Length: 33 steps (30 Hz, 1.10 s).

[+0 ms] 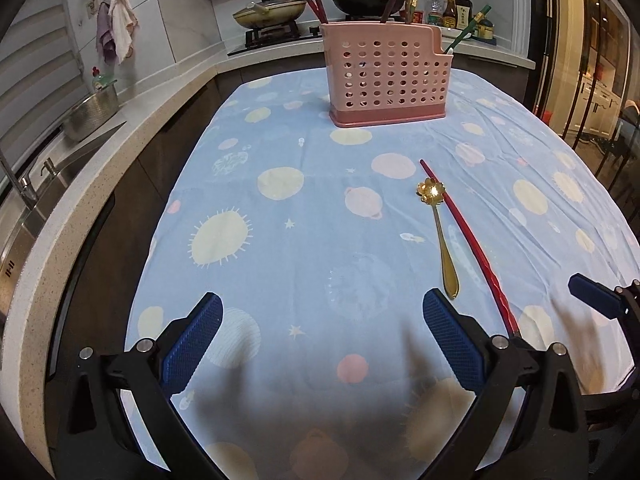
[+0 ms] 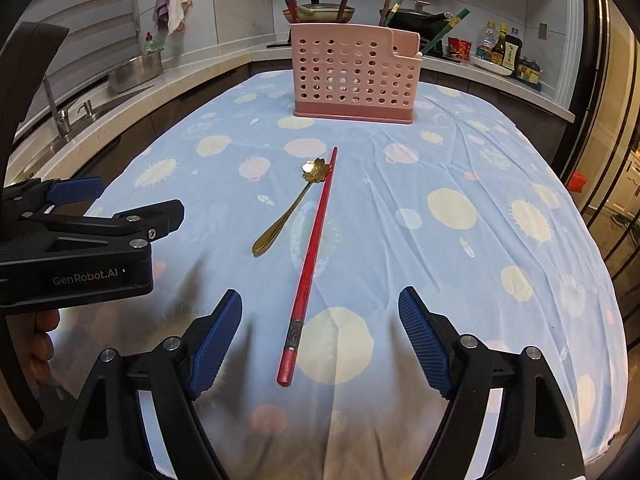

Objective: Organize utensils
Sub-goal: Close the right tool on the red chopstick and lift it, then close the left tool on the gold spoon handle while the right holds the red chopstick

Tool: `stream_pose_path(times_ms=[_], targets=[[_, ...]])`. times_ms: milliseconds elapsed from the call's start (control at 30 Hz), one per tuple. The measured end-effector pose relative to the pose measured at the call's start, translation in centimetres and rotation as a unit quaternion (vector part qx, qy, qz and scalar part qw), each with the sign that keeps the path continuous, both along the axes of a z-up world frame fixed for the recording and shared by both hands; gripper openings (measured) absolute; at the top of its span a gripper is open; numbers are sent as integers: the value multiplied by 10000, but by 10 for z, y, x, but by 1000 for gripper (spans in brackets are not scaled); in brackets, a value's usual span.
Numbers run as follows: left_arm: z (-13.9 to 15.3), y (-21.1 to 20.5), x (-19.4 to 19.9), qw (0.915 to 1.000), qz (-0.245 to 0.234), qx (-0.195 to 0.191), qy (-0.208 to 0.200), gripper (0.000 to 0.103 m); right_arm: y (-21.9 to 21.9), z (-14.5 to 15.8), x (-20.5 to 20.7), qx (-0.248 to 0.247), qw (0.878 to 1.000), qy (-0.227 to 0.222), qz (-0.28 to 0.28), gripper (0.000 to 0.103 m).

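The red chopstick (image 2: 310, 268) lies pointing far, right between the wide-open right gripper (image 2: 320, 340); left gripper (image 1: 322, 340) wide too.

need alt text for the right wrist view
Open right tongs hover over a red chopstick lying beside a gold flower spoon on a blue tablecloth. A pink utensil caddy stands beyond; the left tongs show at left.

tablecloth (image 1: 304, 248) blue, spotted | pans (image 1: 272, 10) on stove | sauce bottles (image 2: 506, 50) | sink (image 1: 24, 216) left
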<state>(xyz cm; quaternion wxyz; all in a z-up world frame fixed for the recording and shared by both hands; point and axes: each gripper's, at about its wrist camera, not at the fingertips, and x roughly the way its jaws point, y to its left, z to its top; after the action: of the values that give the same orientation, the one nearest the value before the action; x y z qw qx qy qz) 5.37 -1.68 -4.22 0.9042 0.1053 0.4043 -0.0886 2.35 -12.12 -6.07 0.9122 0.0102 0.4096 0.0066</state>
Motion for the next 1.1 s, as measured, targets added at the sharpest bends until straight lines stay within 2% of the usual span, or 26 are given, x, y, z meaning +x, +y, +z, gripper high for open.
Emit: stream_pose_path(times_ms=[100, 200, 233, 300, 400, 433, 600, 867, 1000, 1100], targets=[[-4, 1, 0, 9999, 45, 122, -19, 96, 2, -7, 2, 73, 9999, 112, 51, 63], [-5, 1, -2, 9993, 127, 339, -124, 96, 2, -14, 4, 92, 9997, 225, 78, 48], [-5, 2, -1, 9992, 153, 359, -108, 96, 2, -17, 5, 119, 9995, 276, 77, 42], [-8, 3, 2, 9995, 129, 293, -7, 96, 0, -18, 4, 140, 9996, 255, 61, 38], [-12, 2, 5, 9996, 58, 230, 165, 96, -5, -17, 5, 140, 9996, 238, -10, 19], [-12, 0, 5, 9995, 58, 236, 182, 96, -8, -17, 5, 148, 9996, 234, -50, 8], [-13, -9, 6, 9995, -74, 194, 238, 96, -24, -16, 5, 241, 9992, 219, -235, 7], [-9, -35, 20, 9985, -442, -92, 308, 96, -62, -5, 9, 313, 9970, 51, -710, 7], [-14, -47, 24, 9963, -638, -313, 474, 96, -72, -5, 10, 363, 9961, 78, -800, 7], [-16, -56, 28, 9959, -709, -329, 462, 95, -74, -7, 12, 412, 9959, 117, -794, 7]])
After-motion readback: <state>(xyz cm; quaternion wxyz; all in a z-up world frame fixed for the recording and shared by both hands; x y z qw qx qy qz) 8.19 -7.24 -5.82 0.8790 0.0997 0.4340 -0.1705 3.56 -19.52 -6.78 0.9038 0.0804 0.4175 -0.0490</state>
